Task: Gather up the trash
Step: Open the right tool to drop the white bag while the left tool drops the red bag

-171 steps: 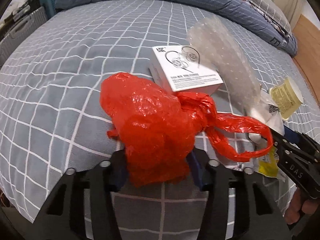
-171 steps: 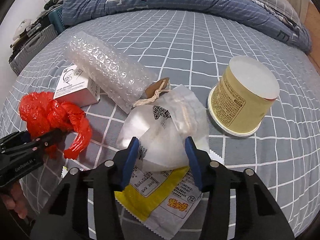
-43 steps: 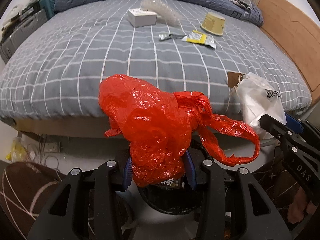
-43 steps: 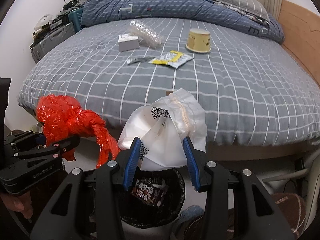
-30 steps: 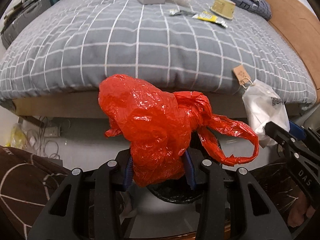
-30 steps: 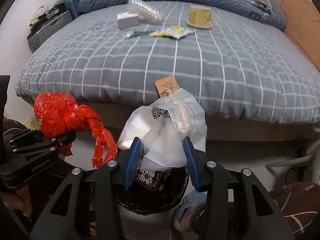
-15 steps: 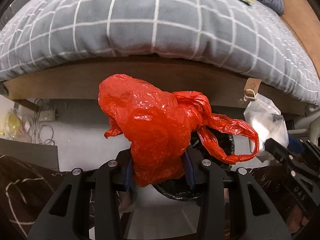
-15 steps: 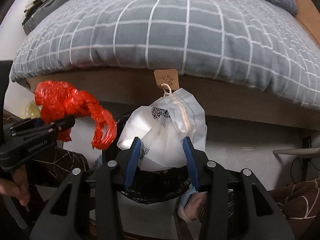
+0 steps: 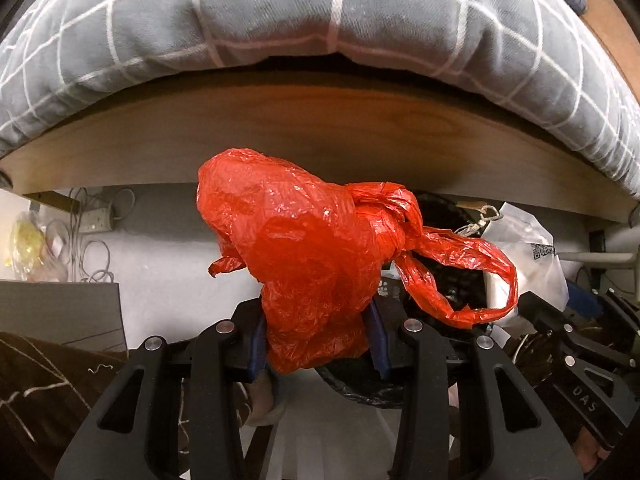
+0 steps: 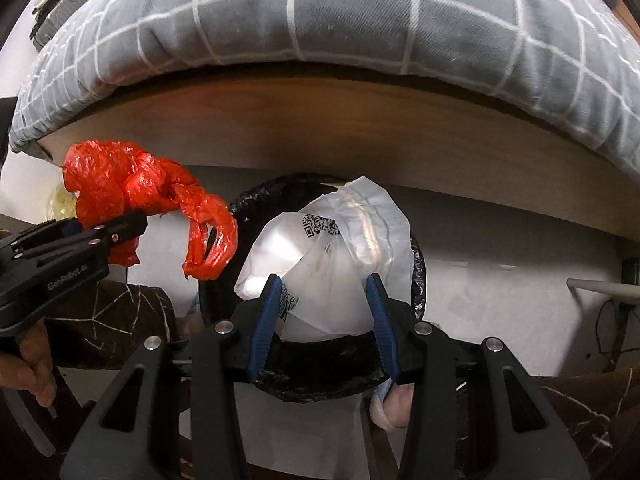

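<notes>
A knotted red plastic bag (image 9: 304, 248) sticks up between the blue pads of my left gripper (image 9: 318, 328), which is shut on its lower part; one loop handle hangs off to the right. My right gripper (image 10: 324, 292) is shut on a white plastic bag (image 10: 336, 248) with a QR code and a string. Both point steeply down beside the bed. The white bag hangs right over the black-lined trash bin (image 10: 312, 380). In the right wrist view the red bag (image 10: 116, 184) and left gripper (image 10: 120, 228) hover at the bin's left rim. The white bag (image 9: 528, 248) also shows at the right of the left wrist view.
The grey checked bedcover (image 9: 320, 12) and wooden bed frame (image 9: 320, 120) overhang close above the bin. A power strip with cables (image 9: 92, 216) lies on the floor at left. The person's legs in brown patterned trousers (image 10: 120, 320) and a foot (image 10: 392, 404) flank the bin.
Both grippers have sunk from over the bed's edge to below the mattress, tipping more steeply down, with the bags still held. The bin now lies close under the white bag.
</notes>
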Motion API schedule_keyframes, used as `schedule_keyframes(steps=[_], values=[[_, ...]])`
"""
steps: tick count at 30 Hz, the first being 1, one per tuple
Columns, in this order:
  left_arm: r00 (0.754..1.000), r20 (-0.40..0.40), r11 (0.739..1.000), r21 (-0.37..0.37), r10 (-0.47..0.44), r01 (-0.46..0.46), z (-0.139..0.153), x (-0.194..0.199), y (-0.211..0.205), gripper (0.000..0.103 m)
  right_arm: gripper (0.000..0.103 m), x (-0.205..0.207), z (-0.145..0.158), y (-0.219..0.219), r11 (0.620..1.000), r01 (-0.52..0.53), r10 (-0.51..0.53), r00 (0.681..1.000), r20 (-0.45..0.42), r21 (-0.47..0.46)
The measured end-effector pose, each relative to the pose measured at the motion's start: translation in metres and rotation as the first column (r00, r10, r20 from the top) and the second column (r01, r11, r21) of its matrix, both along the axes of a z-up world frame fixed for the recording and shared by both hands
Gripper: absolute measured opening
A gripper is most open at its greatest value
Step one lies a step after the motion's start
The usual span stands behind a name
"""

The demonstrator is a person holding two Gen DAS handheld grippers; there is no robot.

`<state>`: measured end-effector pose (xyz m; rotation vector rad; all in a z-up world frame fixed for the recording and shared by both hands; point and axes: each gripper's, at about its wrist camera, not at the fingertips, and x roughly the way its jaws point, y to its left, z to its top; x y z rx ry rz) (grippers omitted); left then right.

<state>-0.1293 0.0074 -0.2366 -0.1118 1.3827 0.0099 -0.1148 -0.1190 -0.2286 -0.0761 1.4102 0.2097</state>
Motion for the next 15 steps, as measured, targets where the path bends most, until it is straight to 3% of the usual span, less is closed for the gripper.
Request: schedule_keyframes(steps=[10,15], values=[[1.000,-0.021,1.000,0.013,-0.017,0.017,-0.006,0.002,-0.005,0.039,0.048,0.007,-0.006,0.002,1.000,-0.002,0.001,1.000,-0.009,-0.018],[0.999,-0.020,0.999,0.011,-0.038,0.038,-0.005,0.006,-0.016,0.039,0.068,0.006,0.002,-0.009,0.999,0.030,-0.028,0.999,0.031,-0.040]])
